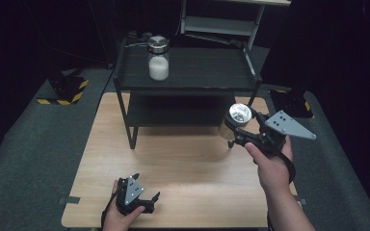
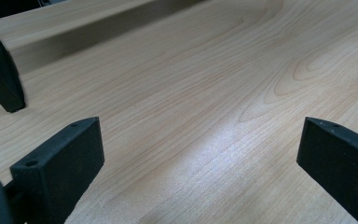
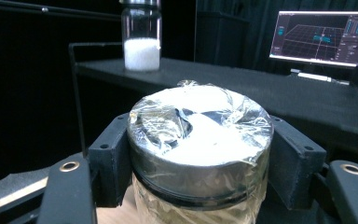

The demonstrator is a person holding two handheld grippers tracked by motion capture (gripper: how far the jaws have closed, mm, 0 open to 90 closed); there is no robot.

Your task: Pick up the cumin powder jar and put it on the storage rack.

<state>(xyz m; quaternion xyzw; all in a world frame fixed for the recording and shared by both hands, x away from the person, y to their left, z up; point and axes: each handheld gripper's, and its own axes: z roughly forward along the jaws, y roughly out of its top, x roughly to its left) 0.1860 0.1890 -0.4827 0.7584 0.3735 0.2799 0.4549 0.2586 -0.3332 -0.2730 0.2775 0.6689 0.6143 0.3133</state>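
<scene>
My right gripper is shut on a jar with a film-wrapped silver lid, held up in the air just right of the black shelf rack. In the right gripper view the jar's lid sits tight between both pads. A second glass jar of white powder stands on the rack's top shelf, also seen far off as a jar. My left gripper rests low at the table's near edge. Its jaws stand wide apart with bare wood between the pads.
The wooden table has room across its front half. The rack's lower shelf sits under the top one, and one rack foot is near the left gripper. A lit monitor stands behind.
</scene>
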